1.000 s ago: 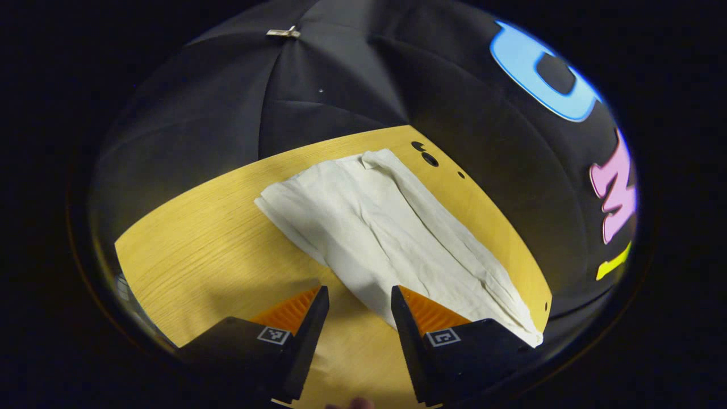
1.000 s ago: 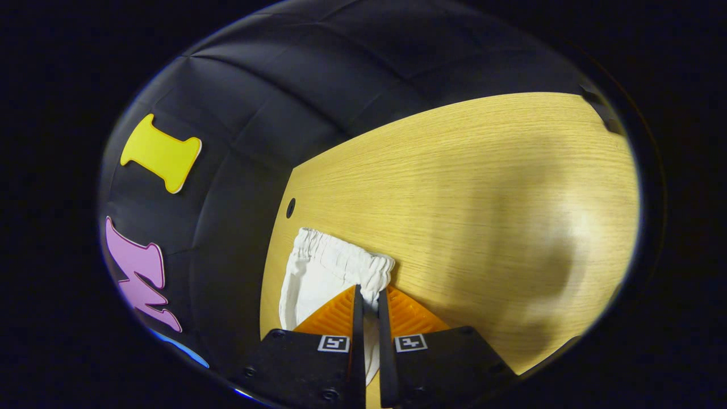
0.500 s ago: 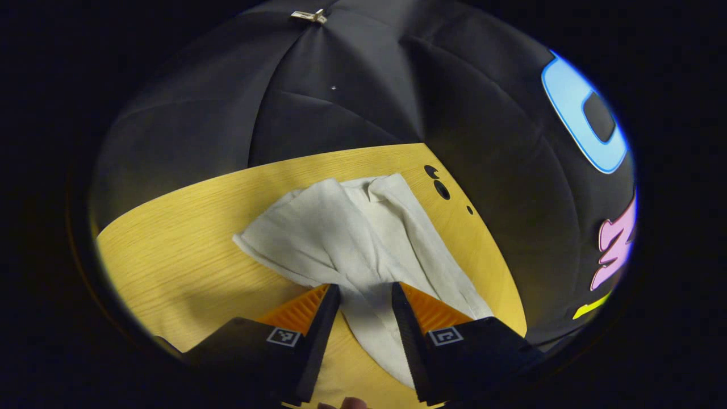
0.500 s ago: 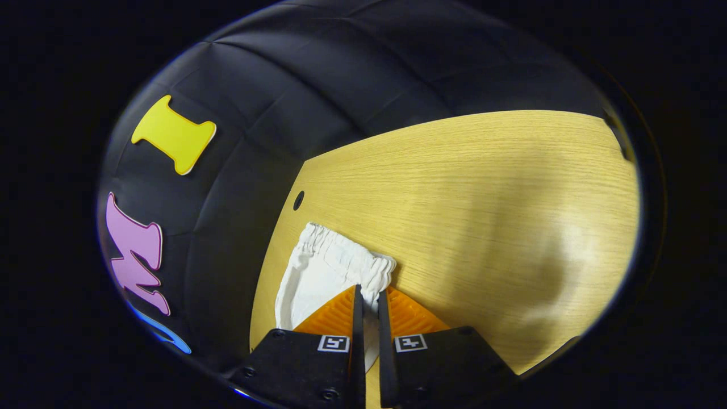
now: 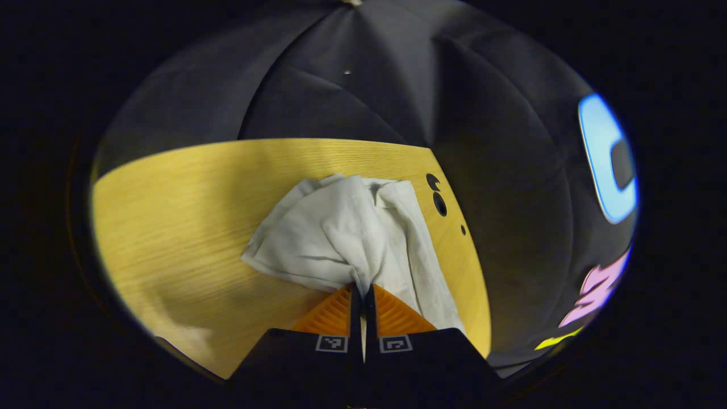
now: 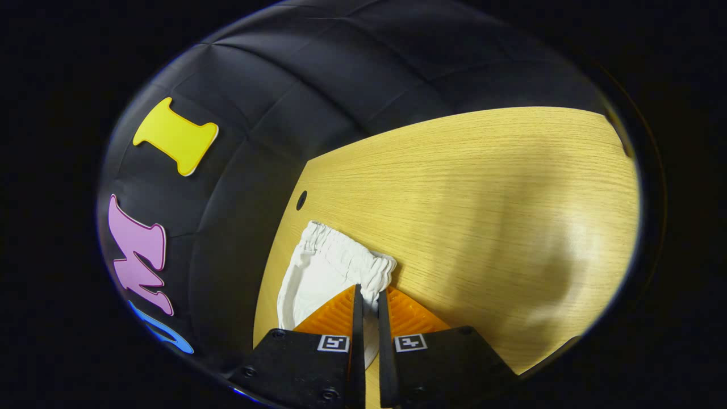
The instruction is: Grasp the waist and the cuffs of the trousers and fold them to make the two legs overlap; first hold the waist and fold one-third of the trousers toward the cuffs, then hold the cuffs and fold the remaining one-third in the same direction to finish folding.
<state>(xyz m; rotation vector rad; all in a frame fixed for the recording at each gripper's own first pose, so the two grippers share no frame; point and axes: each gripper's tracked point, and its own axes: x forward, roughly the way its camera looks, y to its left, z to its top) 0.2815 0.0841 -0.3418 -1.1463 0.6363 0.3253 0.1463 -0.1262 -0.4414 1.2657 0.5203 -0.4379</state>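
Left claw (image 5: 362, 292) pinched tight on trousers (image 5: 346, 238), cloth bunched up from counter (image 5: 170, 227), likely cuff end. Right claw (image 6: 366, 298) nearly closed, gripping gathered waist (image 6: 346, 258) at counter edge; trousers lie along counter's side by booth wall.

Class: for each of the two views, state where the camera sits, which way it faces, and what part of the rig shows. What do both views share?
Left gripper view: rides on the left claw, facing forward over bunched white trousers on the wooden table; its fingers pinch the cloth.
Right gripper view: rides on the right claw, facing the elastic waist; its fingers clamp it.
Shared: trousers, table, booth wall.
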